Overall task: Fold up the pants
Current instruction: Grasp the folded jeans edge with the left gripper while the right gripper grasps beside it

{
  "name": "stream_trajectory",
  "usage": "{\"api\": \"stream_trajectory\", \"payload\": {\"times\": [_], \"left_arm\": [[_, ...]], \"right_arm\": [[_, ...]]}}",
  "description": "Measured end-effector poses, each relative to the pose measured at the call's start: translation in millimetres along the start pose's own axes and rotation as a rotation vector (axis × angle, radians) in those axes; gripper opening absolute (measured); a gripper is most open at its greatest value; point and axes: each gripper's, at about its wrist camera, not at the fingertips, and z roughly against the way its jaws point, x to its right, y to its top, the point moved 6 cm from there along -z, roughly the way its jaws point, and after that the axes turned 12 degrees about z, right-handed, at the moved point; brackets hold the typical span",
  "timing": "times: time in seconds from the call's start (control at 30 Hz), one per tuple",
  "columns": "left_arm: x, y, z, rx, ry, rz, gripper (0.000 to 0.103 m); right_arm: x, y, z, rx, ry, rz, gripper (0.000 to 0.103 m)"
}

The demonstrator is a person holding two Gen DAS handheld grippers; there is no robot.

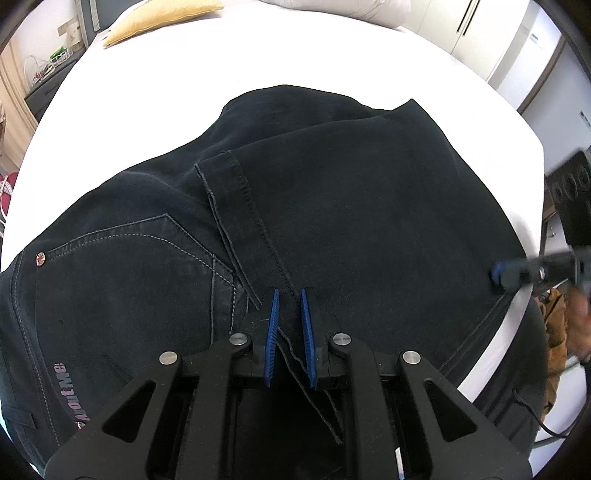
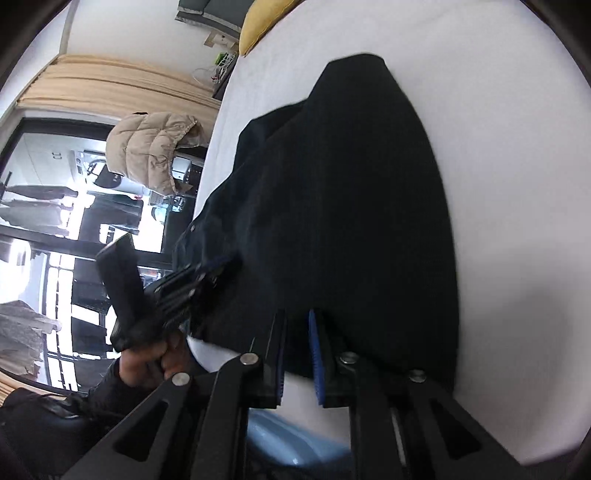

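Observation:
Dark navy pants (image 1: 332, 206) lie folded on a white bed (image 1: 184, 92), a leg hem laid over the seat and back pocket (image 1: 140, 266). My left gripper (image 1: 290, 295) hovers over the hem seam; its blue pads are narrowly apart with fabric edges between them, gripping or not is unclear. In the right wrist view the pants (image 2: 351, 203) fill the middle. My right gripper (image 2: 297, 317) sits at the near edge with cloth between its blue pads. It also shows blurred in the left wrist view (image 1: 524, 273). The left gripper (image 2: 207, 273) shows beside the pants.
A yellow pillow (image 1: 159, 18) and a pale pillow (image 1: 332, 5) lie at the bed's far end. A beige puffer jacket (image 2: 155, 147) hangs by the window. White wardrobes (image 1: 498, 37) stand to the right. The bed edge (image 1: 513, 314) runs close on the right.

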Motion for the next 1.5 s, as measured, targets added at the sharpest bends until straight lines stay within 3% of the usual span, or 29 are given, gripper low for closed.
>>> {"api": "stream_trajectory", "payload": {"times": [0.13,0.17,0.2,0.4,0.57,0.67,0.73,0.8,0.83,0.93,1.1,1.23,1.27,1.33,1.37,1.4,1.43,1.5], "left_arm": [[-1,-1,0,0.006,-0.001,0.0,0.012],[-2,-2,0,0.008,-0.005,0.002,0.012],[-3,-1,3,0.008,-0.011,0.006,0.012],[-12,0,7,0.013,-0.078,0.066,0.012],[-15,-1,9,0.019,-0.085,0.063,0.012],[-16,-1,13,0.02,-0.086,0.066,0.012],[-18,-2,15,0.019,-0.094,0.075,0.012],[-20,-1,16,0.02,-0.107,0.091,0.012],[-23,-1,17,0.022,-0.116,0.103,0.012],[-27,-3,19,0.03,-0.136,0.114,0.012],[-46,-7,38,0.04,-0.161,0.191,0.013],[-86,-22,81,0.125,-0.209,0.31,0.014],[-96,-27,90,0.143,-0.215,0.34,0.018],[-122,-40,112,0.188,-0.221,0.412,0.039],[-136,-48,124,0.217,-0.224,0.464,0.067],[-145,-54,132,0.241,-0.228,0.504,0.082],[-160,-62,145,0.283,-0.235,0.565,0.084],[-183,-75,164,0.323,-0.244,0.637,0.086]], "right_arm": [[8,-14,0,0.068,0.009,-0.063,0.011],[12,-14,-3,0.081,0.012,-0.092,0.002],[19,-18,0,0.087,0.004,-0.109,0.0],[18,-14,-7,0.141,-0.007,-0.108,0.0],[18,-18,0,0.183,-0.033,-0.103,0.0],[16,-20,5,0.198,-0.099,-0.088,0.001],[3,-19,8,0.208,-0.164,-0.037,0.021],[-19,-15,10,0.236,-0.183,0.024,0.077],[-29,-13,11,0.251,-0.19,0.049,0.084],[-59,-8,6,0.238,-0.239,0.123,0.088],[-94,11,5,0.25,-0.182,0.16,0.088],[-99,27,-1,0.265,-0.127,0.156,0.088],[-95,31,-7,0.256,-0.123,0.144,0.088],[-87,33,-20,0.232,-0.11,0.123,0.088],[-80,31,-31,0.203,-0.1,0.105,0.088],[-68,27,-45,0.146,-0.108,0.078,0.088],[-55,21,-59,0.09,-0.141,0.053,0.086],[-58,18,-60,0.111,-0.172,0.112,0.091]]}}
